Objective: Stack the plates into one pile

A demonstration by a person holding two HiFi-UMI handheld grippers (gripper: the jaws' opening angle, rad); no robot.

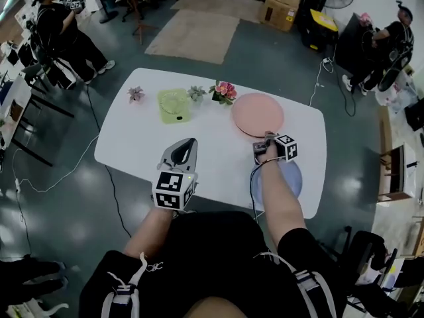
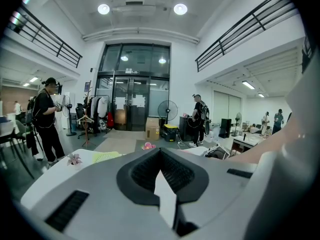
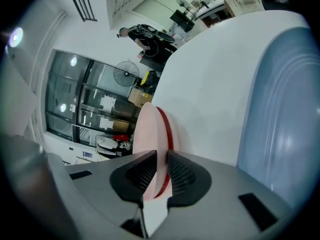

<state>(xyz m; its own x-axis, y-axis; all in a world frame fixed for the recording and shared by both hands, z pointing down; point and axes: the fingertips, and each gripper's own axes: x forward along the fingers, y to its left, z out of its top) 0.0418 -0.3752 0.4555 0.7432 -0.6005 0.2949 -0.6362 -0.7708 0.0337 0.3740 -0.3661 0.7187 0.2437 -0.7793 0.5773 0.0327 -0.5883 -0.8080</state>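
A pink plate lies at the back right of the white table. My right gripper is at its near rim, shut on the plate. In the right gripper view the pink plate runs edge-on between the pads, its red underside showing. A blue plate lies near the table's front right, partly under my right arm; the same blue plate fills that view's right side. A green plate sits at the back left. My left gripper hovers over the table's front middle, shut and empty.
Pink flowers and two small potted plants stand along the table's back edge near the green plate. Cables trail on the floor at left and right. People stand at the far left and far right.
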